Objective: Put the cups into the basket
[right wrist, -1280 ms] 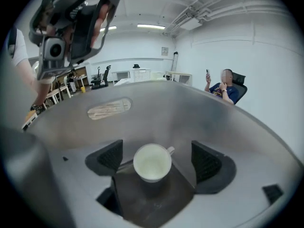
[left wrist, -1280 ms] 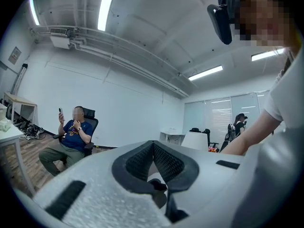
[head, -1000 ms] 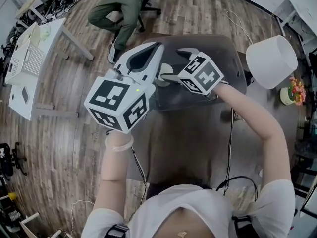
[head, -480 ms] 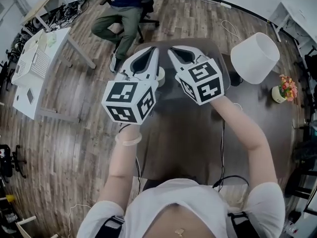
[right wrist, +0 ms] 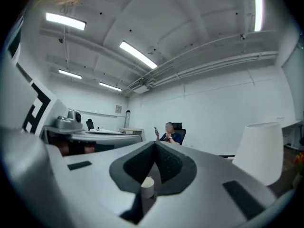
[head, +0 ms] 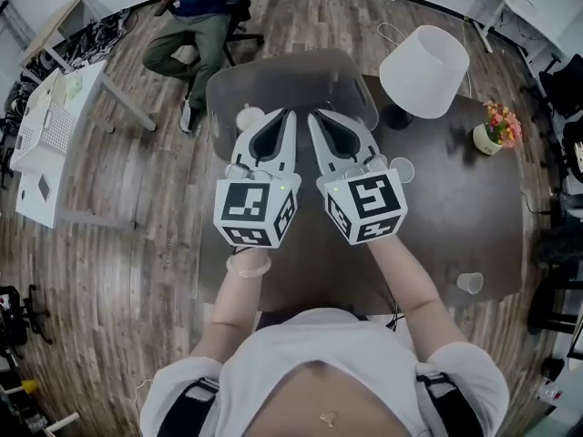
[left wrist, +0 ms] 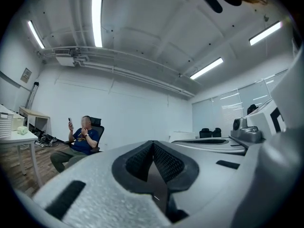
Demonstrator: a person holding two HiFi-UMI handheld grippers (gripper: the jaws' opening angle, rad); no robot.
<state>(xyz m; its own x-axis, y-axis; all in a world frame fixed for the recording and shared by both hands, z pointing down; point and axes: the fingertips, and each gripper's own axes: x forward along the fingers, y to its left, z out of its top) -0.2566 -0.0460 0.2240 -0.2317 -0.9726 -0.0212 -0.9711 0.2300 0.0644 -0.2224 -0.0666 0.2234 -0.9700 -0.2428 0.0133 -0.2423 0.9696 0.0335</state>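
Here, right claw (right wrist: 155, 148): pads pressed together, having just closed down; nothing pinched between them.
Slot under its pads: a small pale cylinder (right wrist: 147, 188) shows there; whether it is a cup or a claw part, cannot tell.
Left claw (left wrist: 153, 146): pads pressed together, nothing between.
Pose: both claws side by side, level, above the worktop (head: 455, 208), tips over the basket's near edge.
Marker cubes (head: 257, 212): cover both hands; only forearms show.
Basket (head: 301, 71): dark, at the worktop's far side; its near middle is hidden by the claws.
Cup (head: 249, 116): white, inside the basket's outline at its left, just beside the left claw.
Second cup (head: 402, 169): on the worktop, just beside the right claw, partly covered.
Third cup (head: 470, 283): on the worktop near its right front corner, well apart from the basket.
Beyond: lamp (head: 424, 57) and flower pot (head: 493, 127) on the worktop's right; seated person (head: 191, 16) past the basket, cut off by the frame.
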